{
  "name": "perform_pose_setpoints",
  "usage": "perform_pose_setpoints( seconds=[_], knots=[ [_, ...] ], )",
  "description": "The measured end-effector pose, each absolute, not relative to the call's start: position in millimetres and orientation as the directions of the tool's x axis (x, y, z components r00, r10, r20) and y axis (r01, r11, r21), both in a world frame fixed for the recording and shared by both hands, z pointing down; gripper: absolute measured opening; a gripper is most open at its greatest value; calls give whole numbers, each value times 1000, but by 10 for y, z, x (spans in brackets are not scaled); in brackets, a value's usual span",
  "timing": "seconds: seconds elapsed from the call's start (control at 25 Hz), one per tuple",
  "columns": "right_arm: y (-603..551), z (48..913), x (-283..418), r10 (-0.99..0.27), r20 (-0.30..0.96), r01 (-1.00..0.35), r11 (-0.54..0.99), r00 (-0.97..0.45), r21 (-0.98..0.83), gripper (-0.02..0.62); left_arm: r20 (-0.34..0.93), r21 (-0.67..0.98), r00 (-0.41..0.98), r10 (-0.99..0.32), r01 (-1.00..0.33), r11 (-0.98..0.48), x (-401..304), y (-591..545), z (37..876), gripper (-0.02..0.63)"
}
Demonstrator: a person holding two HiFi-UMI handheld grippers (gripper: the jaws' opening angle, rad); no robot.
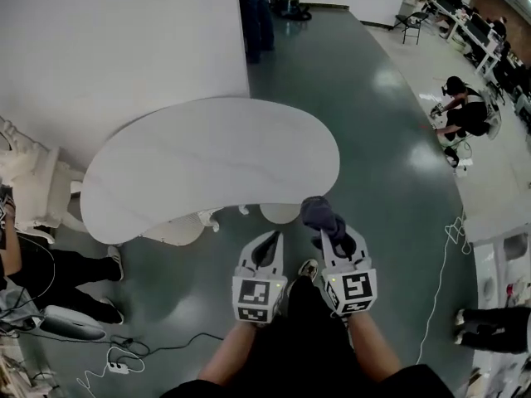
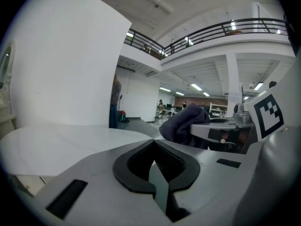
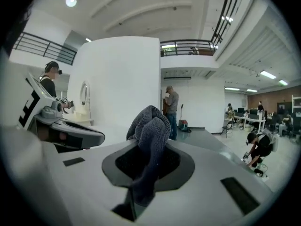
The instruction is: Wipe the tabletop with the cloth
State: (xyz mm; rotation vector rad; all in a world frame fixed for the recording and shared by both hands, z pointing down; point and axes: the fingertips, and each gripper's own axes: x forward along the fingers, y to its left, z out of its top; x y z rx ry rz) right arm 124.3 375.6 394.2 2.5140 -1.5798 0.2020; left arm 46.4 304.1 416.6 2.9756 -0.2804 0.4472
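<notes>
The cloth (image 1: 322, 216) is a dark grey-blue rag with a knitted texture, bunched into a rumpled lump. It is pinched between the jaws of the right gripper (image 1: 334, 240). Most of it bulges out past the jaw tips, and one tail trails back down between the jaws. It hangs in the air just off the near right edge of the tabletop (image 1: 207, 160), not touching it. The tabletop is white, smooth and level, kidney-shaped with rounded ends and a concave near edge, and it spreads far and left of the cloth.
</notes>
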Motion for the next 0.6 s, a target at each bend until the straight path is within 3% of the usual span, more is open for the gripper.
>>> perform_pose_setpoints(
  seconds=[0.6],
  knots=[
    [4956,3068,1125,-866,58,-862,-486,497,143,44,180,21,978,-109,-114,-993,657,4192,3514,8]
  ],
)
